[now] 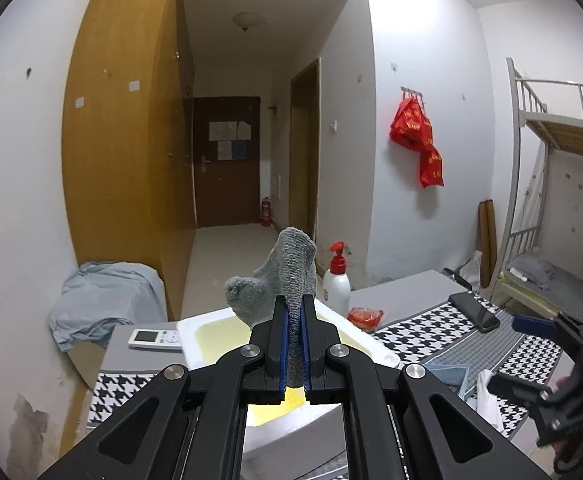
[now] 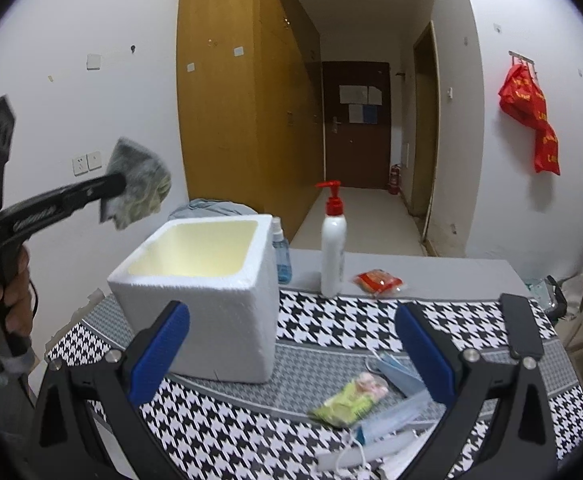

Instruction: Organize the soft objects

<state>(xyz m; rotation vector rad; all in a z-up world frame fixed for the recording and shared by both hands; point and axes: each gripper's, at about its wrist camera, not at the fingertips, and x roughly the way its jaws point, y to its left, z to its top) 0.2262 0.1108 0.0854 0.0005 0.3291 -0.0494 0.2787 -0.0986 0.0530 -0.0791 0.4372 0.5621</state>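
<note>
My left gripper (image 1: 294, 312) is shut on a grey knitted sock (image 1: 287, 280) and holds it in the air above the open white foam box (image 1: 195, 332). From the right wrist view the left gripper (image 2: 117, 186) and the sock (image 2: 139, 184) hang up and to the left of the foam box (image 2: 211, 300). My right gripper (image 2: 291, 356) is open and empty, low over the houndstooth tablecloth (image 2: 331, 320), with the box at its left finger. A green-yellow soft packet (image 2: 349, 398) and blue face masks (image 2: 395, 372) lie between its fingers.
A white pump bottle (image 2: 333, 248), a blue spray bottle (image 2: 281, 258) and a red snack packet (image 2: 377, 280) stand behind the box. A black phone (image 2: 521, 328) lies at the right. A remote (image 1: 155, 338) lies left of the box. A bunk bed (image 1: 551, 184) stands at the right.
</note>
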